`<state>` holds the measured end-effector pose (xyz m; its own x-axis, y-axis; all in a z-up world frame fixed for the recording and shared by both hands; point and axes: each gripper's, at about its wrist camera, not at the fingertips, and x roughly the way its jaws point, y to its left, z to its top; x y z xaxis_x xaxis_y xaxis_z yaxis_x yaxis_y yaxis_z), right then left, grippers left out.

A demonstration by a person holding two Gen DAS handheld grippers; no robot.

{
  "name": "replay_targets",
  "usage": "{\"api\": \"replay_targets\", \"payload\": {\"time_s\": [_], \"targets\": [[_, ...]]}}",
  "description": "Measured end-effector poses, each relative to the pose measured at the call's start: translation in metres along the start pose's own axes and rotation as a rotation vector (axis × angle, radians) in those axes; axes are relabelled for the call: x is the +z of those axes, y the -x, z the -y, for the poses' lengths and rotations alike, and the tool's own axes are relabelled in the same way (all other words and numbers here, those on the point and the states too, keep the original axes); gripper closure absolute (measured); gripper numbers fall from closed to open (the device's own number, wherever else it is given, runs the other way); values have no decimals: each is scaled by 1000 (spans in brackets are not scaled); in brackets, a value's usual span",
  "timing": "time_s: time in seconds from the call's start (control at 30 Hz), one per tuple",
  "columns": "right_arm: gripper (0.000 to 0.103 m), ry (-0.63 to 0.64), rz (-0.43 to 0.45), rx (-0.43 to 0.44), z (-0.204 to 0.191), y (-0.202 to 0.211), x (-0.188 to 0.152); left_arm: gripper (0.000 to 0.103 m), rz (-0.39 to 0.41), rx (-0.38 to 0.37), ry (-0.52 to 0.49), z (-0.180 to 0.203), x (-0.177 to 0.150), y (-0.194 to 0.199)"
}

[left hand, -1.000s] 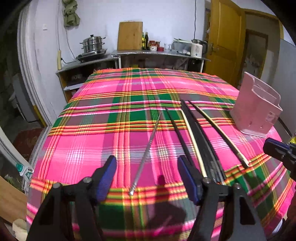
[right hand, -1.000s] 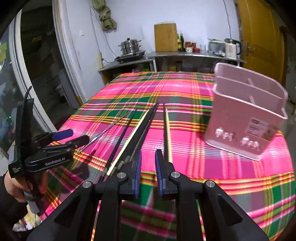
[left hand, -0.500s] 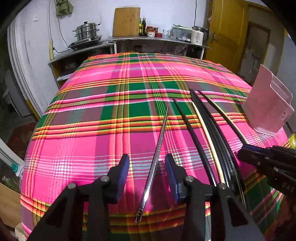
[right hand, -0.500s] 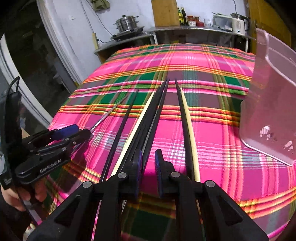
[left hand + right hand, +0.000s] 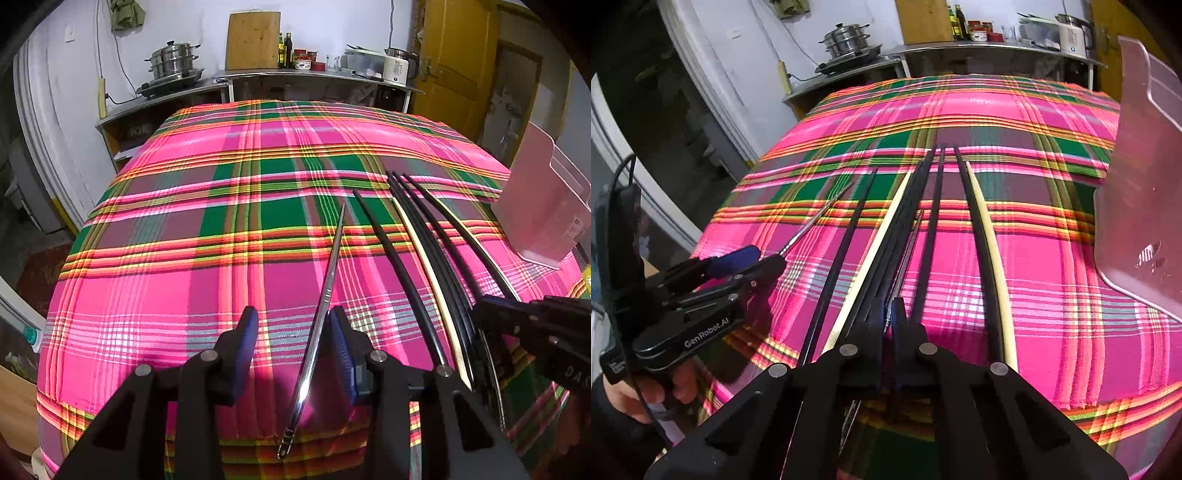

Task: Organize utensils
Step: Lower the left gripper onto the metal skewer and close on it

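Several chopsticks lie side by side on a pink plaid tablecloth (image 5: pixel 184 280): a silver metal one (image 5: pixel 330 273), black ones (image 5: pixel 402 266) and cream ones (image 5: pixel 424 266). My left gripper (image 5: pixel 291 325) is open, its blue pads either side of the silver chopstick, which touches the right pad. My right gripper (image 5: pixel 886 314) is shut on a thin metal chopstick (image 5: pixel 908 243) among the black ones (image 5: pixel 916 192). A cream chopstick (image 5: pixel 988 243) lies to its right. The pink utensil holder (image 5: pixel 1137 177) stands at the right.
The holder also shows in the left wrist view (image 5: pixel 543 214) at the table's right edge. A counter (image 5: pixel 295 74) with pots, bottles and a kettle runs behind the table. A yellow door (image 5: pixel 450 59) is at the back right.
My left gripper has narrowed around the silver chopstick and come down over it. My right gripper has come down among the black chopsticks and closed fully on a thin metal one.
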<state>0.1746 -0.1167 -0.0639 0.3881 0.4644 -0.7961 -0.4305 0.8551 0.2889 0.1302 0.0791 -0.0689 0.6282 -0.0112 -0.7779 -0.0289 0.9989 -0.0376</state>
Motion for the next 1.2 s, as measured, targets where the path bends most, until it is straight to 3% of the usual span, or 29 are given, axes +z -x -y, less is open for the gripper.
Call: {"api": "replay_targets", "payload": {"time_s": [0.43,0.8,0.9,1.03,1.2], "targets": [[95,7,-68,-110,-4,-16,23,61,-39,32,-76,8,20,-15],[95,-15,-111,-134,-3,-35,55,68,-90,-24,-119,15,48,-33],[95,-1,-114,-135,-4,-38,59,75,-102,-34,-130,18,54,-38],[96,-6,-119,-113,0,-42,67,97,-107,-46,-157,27,57,-40],[98,-25,-103,-67,6,-37,66,97,-118,-80,-112,24,59,-37]]}}
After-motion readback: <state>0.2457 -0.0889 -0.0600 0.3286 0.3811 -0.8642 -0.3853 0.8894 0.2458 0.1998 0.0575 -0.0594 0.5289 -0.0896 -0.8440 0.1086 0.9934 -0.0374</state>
